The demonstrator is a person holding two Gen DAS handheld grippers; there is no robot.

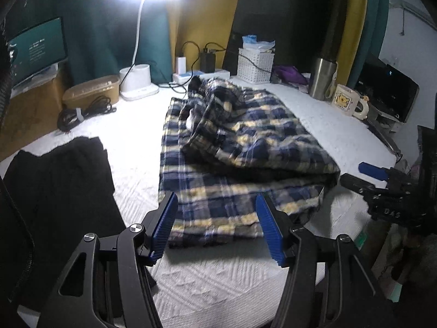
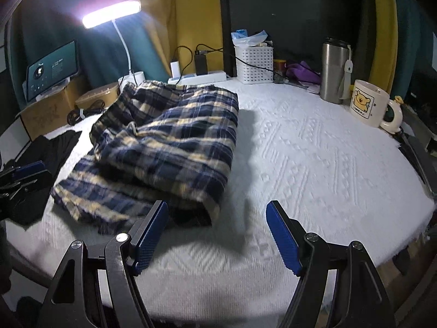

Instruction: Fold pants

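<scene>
Plaid pants (image 1: 245,147) lying half folded on the white bench (image 2: 314,147), left claw (image 1: 215,227) gaping empty at their six o'clock, right claw (image 2: 217,235) hanging open, gripping nothing

pants (image 2: 169,136) soft plaid cloth; table cover (image 2: 314,164) white textured fabric; tumbler (image 2: 333,69) brushed metal

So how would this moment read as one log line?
plaid pants: partly folded | left gripper: open, empty | right gripper: open, empty
</scene>
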